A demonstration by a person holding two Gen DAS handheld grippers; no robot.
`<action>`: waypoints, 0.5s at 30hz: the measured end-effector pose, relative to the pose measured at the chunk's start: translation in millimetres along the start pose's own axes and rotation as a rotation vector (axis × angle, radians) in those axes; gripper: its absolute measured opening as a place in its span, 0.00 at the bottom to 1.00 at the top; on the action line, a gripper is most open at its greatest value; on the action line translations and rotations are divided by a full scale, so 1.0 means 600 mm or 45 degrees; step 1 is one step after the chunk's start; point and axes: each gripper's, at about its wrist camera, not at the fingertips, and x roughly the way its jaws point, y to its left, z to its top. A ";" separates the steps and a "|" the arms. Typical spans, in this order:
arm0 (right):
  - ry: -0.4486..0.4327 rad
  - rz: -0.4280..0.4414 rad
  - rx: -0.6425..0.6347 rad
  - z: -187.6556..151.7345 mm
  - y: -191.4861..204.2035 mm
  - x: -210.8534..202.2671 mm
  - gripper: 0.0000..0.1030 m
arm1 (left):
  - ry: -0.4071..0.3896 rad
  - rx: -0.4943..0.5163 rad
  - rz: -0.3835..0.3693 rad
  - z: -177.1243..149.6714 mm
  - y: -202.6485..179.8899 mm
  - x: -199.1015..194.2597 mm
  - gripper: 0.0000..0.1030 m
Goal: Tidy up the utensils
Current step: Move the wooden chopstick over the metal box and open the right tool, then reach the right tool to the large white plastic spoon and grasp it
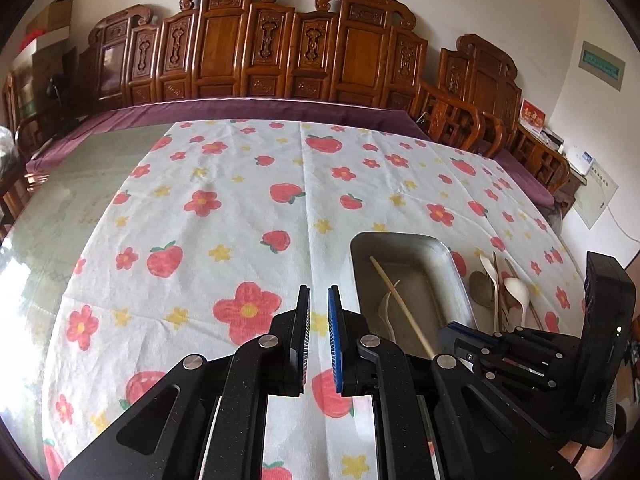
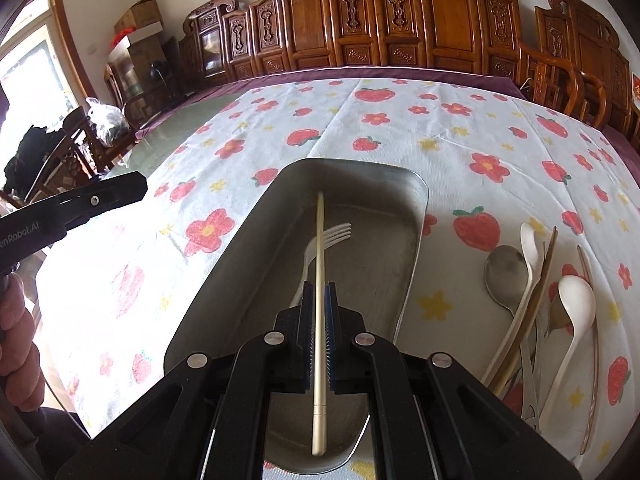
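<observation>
A metal tray [image 2: 412, 216] sits on the flowered tablecloth. A cream chopstick [image 2: 320, 264] lies along the tray, over a white plastic fork [image 2: 334, 233]. My right gripper [image 2: 319, 292] is over the tray with its pads close on both sides of the chopstick. Right of the tray lies a pile of utensils: a metal spoon [image 2: 505, 276], a white ceramic spoon [image 2: 576, 300], a cream spoon [image 2: 530, 240] and chopsticks. My left gripper [image 1: 319, 296] hangs above bare cloth left of the tray [image 1: 360, 248], its jaws slightly apart and empty. The right gripper [image 1: 456, 330] shows there at the tray's near corner.
The flowered tablecloth [image 1: 200, 208] covers the glass-topped table [image 1: 60, 216], which is bare at the left. Carved wooden chairs [image 1: 248, 44] line the far side. The person's left hand [image 2: 16, 328] holds the left gripper [image 2: 120, 190] at the left edge.
</observation>
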 end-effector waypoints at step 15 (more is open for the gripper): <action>-0.126 -0.114 -0.058 -0.041 -0.098 -0.158 0.06 | 0.023 0.132 -0.075 -0.021 -0.092 0.006 0.07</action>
